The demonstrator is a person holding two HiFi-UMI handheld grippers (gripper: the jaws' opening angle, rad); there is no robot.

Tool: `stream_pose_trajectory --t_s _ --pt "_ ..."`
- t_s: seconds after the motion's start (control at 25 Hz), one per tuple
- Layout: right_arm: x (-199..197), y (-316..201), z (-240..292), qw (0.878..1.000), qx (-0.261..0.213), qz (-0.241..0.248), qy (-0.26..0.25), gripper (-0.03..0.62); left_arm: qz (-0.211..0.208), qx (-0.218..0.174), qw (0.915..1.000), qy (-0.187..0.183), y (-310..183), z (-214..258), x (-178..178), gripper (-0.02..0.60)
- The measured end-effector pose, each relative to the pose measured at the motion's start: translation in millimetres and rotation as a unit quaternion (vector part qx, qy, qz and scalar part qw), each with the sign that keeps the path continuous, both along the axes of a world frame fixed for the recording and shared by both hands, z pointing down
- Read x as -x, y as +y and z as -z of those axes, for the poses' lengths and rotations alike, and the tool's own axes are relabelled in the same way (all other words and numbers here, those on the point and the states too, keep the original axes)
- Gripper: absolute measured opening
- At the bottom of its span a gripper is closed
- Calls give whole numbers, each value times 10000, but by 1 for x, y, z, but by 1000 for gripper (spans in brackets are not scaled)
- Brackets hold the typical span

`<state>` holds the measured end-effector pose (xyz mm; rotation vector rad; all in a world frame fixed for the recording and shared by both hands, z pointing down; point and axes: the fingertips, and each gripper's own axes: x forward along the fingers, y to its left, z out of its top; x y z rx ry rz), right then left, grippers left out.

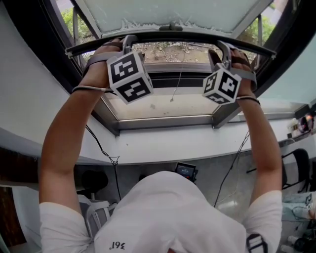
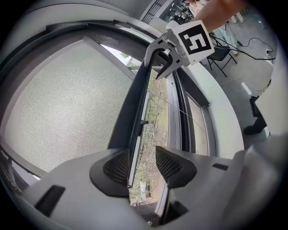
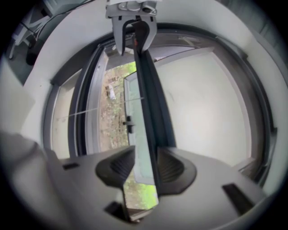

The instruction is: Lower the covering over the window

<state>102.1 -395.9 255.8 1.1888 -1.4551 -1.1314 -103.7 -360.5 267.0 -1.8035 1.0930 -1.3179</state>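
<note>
- Covering (image 1: 173, 12): pale mesh sheet, held at the top of the head view. Most of the window frame (image 1: 163, 121) below it lies uncovered. Lowering judged barely begun.
- Pull bar (image 1: 173, 37): dark strip along the covering's free edge. Long axis level, running left to right across the head view from one hand to the other.
- Left gripper (image 2: 143, 167): jaws apart, straddling the bar near its left end. One pad lies against the bar, with daylight between the bar and the other pad. Not yet clamped.
- Right gripper (image 3: 146, 166): closed on the bar near its right end, with a pad against each face.
- Placement: one grip toward each end, probably to keep the bar level and unskewed during the downward pull.
</note>
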Motion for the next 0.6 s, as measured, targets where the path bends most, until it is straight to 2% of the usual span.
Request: stream_pose_trajectory --t_s 0.28,0.6 --pt "-1 2 -17 9992 383 -96 104 97 10 224 9997 -21 4 -21 0 179" --pt "-1 -1 -54 9952 915 -146 313 87 31 560 9984 -54 2 -57 0 179"
